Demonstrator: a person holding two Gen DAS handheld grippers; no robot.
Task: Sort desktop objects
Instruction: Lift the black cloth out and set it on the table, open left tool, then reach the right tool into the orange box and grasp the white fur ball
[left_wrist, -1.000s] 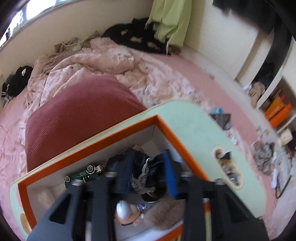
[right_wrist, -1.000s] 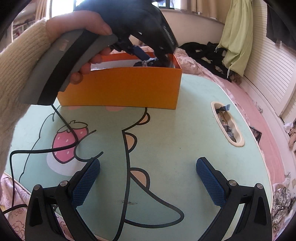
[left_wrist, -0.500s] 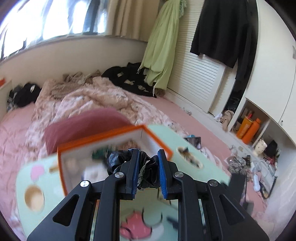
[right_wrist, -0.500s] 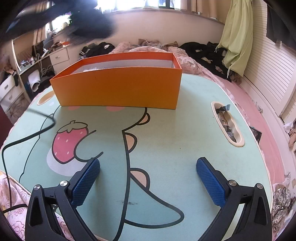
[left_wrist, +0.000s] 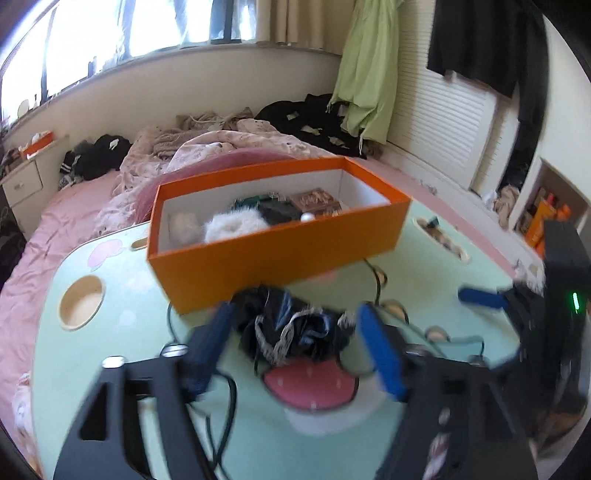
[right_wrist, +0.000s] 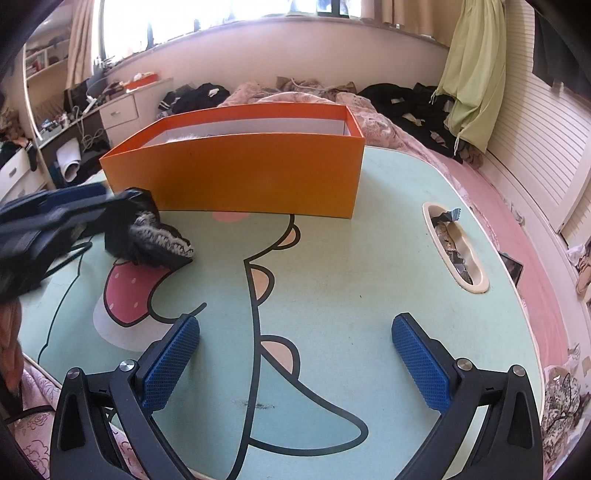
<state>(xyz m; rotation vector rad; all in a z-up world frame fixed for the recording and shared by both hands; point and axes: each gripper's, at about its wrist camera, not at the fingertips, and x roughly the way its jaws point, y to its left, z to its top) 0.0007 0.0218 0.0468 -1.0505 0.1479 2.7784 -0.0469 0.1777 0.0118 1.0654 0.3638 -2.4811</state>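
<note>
The left gripper (left_wrist: 295, 339) is opening its jaws, and the crumpled black fabric bundle with pale lace trim (left_wrist: 291, 332) lies between them on the mint-green cartoon-printed bench (right_wrist: 369, 258), just in front of the orange cardboard box (left_wrist: 280, 254), near its left corner as the right wrist view shows it. The blue pads appear clear of the cloth on both sides, though blur makes the left one hard to judge.

The step in hand looks like setting this bundle down outside the box. To do it well, the jaws should spread fully before the gripper backs off, so the lace does not snag on a pad, and the retreat should run away from the box and avoid the black cable (left_wrist: 225, 406) trailing beside it.

The left gripper points down at a slant toward the box front. The right gripper (right_wrist: 295, 362) hangs over the bench well in front of the box, tilted down too, its jaws wide with nothing between them.
</note>
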